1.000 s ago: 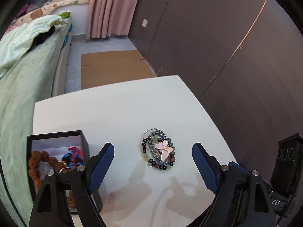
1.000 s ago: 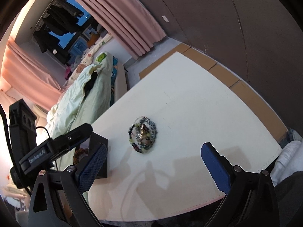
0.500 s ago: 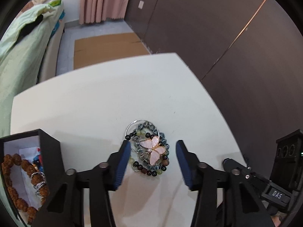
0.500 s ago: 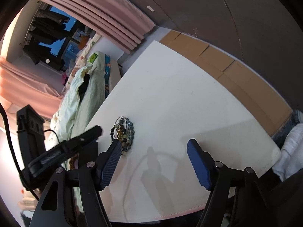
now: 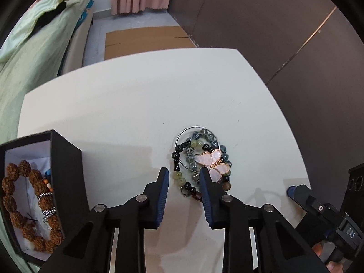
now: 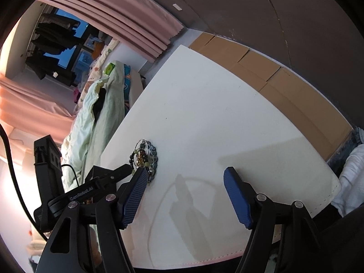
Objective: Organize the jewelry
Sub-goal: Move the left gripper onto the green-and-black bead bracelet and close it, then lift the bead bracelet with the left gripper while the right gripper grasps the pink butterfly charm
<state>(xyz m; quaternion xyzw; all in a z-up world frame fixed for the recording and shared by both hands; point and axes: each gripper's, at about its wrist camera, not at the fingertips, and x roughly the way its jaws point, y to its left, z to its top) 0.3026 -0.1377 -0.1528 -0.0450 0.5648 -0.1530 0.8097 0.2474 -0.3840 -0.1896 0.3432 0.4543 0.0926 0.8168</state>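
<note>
A pile of beaded bracelets (image 5: 193,150) with a pink butterfly charm (image 5: 212,161) and a thin silver hoop lies on the white table (image 5: 136,102). My left gripper (image 5: 183,174) points down at the pile's near left edge. Its jaws are closing, green and black beads lie between them, and neither pad visibly presses. At the left stands an open black box (image 5: 66,170) holding a brown seed-bead bracelet (image 5: 13,193). My right gripper (image 6: 185,174) hovers open over bare table, its left finger beside the pile (image 6: 145,154). Its tip (image 5: 292,191) shows at the right of the left wrist view.
A bed with a pale green quilt (image 5: 34,56) runs along the table's left side. Flat cardboard (image 5: 145,41) lies on the floor beyond the table's far edge. A dark wall (image 5: 273,34) stands to the right, with pink curtains (image 6: 136,22) at the back.
The left gripper has come down onto the near edge of the bracelet pile and its jaws have narrowed from wide apart. The right gripper has sunk toward the table and narrowed a little.
</note>
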